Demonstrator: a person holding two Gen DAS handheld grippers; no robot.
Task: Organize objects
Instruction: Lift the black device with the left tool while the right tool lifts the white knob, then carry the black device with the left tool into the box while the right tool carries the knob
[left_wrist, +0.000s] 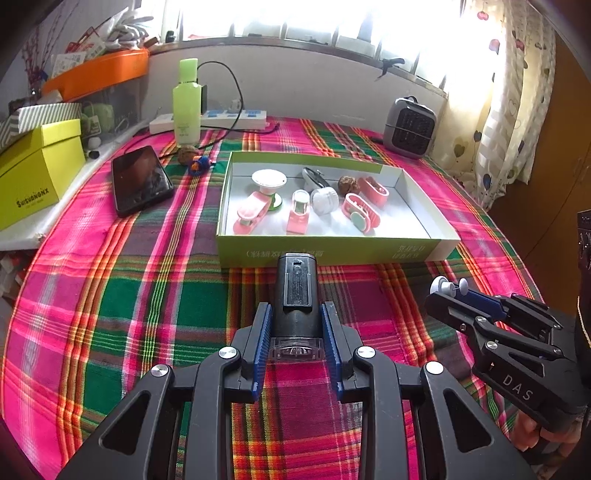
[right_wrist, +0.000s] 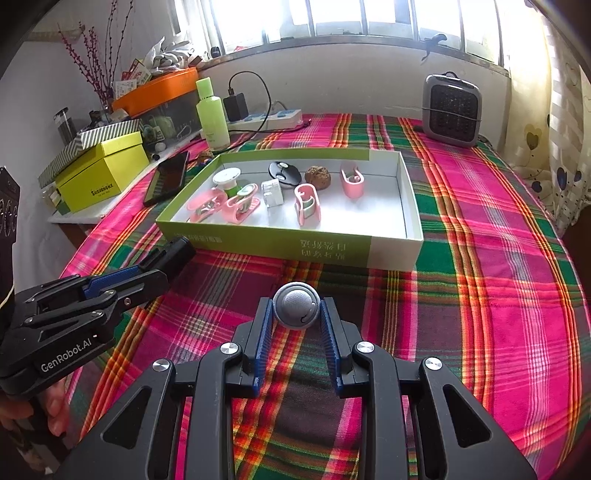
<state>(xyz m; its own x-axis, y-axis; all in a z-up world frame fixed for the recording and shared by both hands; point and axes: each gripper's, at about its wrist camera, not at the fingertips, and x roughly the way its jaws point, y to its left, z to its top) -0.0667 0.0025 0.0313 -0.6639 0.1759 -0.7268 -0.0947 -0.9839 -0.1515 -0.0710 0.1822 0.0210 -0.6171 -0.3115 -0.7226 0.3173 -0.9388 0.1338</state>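
My left gripper (left_wrist: 296, 317) is shut on a black cylindrical flashlight-like device (left_wrist: 296, 291), held just in front of the green and white box (left_wrist: 332, 253). My right gripper (right_wrist: 296, 314) is shut on a round silver knob-like object (right_wrist: 296, 304), also short of the box (right_wrist: 280, 243). The box holds several pink clips (left_wrist: 251, 214), a white round holder (left_wrist: 269, 179), a clear cap (left_wrist: 325, 199), a walnut (left_wrist: 348, 184) and a black item (right_wrist: 283, 171). Each gripper shows in the other's view: the right gripper (left_wrist: 448, 291), the left gripper (right_wrist: 162, 264).
A black phone (left_wrist: 140, 179), a walnut (left_wrist: 186, 155) and a blue-orange item (left_wrist: 199, 164) lie left of the box on the plaid cloth. A green bottle (left_wrist: 187, 105), power strip (left_wrist: 221, 120), grey heater (left_wrist: 409, 127) and yellow box (left_wrist: 37, 173) stand around.
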